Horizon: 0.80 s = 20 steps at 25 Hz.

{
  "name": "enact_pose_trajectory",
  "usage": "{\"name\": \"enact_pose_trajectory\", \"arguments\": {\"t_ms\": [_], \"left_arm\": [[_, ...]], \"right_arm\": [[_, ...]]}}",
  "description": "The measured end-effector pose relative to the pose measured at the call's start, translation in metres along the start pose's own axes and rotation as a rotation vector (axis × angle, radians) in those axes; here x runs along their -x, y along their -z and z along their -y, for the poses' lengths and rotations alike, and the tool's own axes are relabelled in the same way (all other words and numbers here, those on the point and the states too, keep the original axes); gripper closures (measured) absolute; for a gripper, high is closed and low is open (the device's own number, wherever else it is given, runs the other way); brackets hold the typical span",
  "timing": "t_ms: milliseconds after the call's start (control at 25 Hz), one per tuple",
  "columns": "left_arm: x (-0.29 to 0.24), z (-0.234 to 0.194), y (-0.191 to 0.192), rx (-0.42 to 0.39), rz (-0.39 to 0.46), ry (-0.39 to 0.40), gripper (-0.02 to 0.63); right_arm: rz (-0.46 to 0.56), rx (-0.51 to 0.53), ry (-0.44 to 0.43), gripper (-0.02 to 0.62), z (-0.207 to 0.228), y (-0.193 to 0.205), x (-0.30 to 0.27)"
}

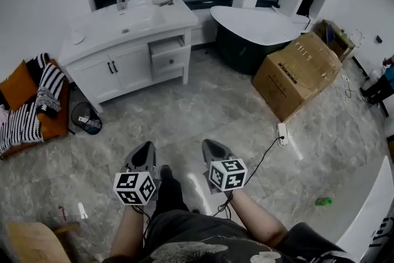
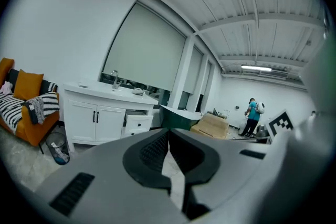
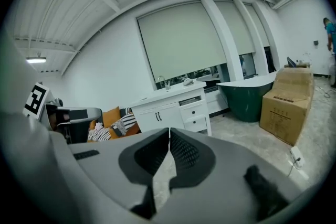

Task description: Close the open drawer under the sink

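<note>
A white vanity with a sink stands across the room by the far wall. Its upper right drawer is pulled out a little; the drawer below it looks flush. The same vanity and open drawer show in the left gripper view, and the vanity with its drawer in the right gripper view. My left gripper and right gripper hang low in front of me, far from the vanity. Both are shut with nothing held.
A dark bathtub and a large cardboard box stand right of the vanity. An orange couch with striped cushions and a small bin are at left. A power strip with cable lies on the marble floor. A person stands far off.
</note>
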<state>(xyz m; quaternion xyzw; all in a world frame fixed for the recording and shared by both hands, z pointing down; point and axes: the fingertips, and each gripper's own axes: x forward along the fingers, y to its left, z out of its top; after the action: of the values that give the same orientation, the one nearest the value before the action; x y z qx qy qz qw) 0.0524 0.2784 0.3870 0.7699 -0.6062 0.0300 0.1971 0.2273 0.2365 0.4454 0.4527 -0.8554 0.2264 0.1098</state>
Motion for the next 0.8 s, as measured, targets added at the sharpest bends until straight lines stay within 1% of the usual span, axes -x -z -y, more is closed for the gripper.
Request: {"name": "enact_pose_trajectory", "arguments": {"t_ms": [160,480,640,800], "left_arm": [[-0.053,-0.022,-0.016,-0.007,-0.005,0.042,0.588],[-0.151,-0.084,-0.056,-0.014,-0.039,0.092,0.589],[-0.190,-0.120,-0.067,-0.017,-0.075,0.102,0.589],[-0.218,-0.152,-0.076,-0.015,-0.101,0.113,0.589]], "right_arm": [[-0.002,-0.005,0.044,0.574,0.022,-0.021,-0.044],[-0.009,-0.005,0.089,0.574,0.040,-0.073,-0.148],[-0.019,-0.016,0.119,0.574,0.046,-0.094,-0.195],[-0.055,-0.019,0.152,0.574,0.053,-0.104,-0.237]]}}
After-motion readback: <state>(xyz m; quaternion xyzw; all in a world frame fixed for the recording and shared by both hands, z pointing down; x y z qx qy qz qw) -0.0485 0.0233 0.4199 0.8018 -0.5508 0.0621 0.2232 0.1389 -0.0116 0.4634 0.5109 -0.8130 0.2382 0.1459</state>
